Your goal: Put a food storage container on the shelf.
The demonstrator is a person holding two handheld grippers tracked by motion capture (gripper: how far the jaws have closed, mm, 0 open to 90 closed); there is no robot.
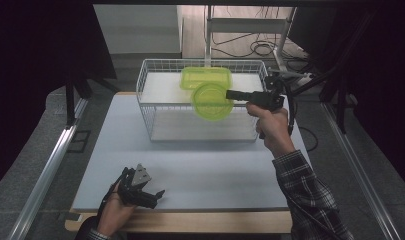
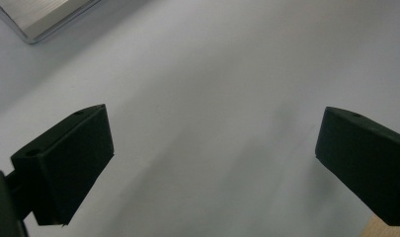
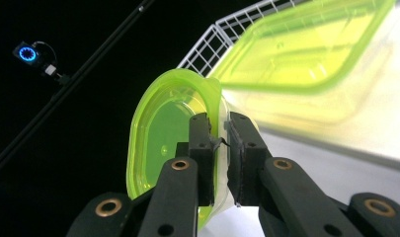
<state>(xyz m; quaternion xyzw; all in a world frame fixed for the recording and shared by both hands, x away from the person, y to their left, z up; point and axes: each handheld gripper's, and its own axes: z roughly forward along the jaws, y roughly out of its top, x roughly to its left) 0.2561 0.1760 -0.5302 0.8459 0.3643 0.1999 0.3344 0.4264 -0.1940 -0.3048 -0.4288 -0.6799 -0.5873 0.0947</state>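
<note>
Green round container (image 1: 212, 101) pinched by right hand-held gripper (image 1: 231, 94); left hand-held gripper (image 1: 158, 197) spread.

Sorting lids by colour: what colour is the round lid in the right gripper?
Translucent lime green round lid, clearest in the right gripper view.

The high view looks forward and down over the whole pale grey tabletop (image 1: 200, 170). The left gripper view sits close above that tabletop's near edge, probably facing across it. The right gripper view, close up, shares the white wire basket (image 1: 145, 85) (image 3: 207, 47) with the high view.
</note>
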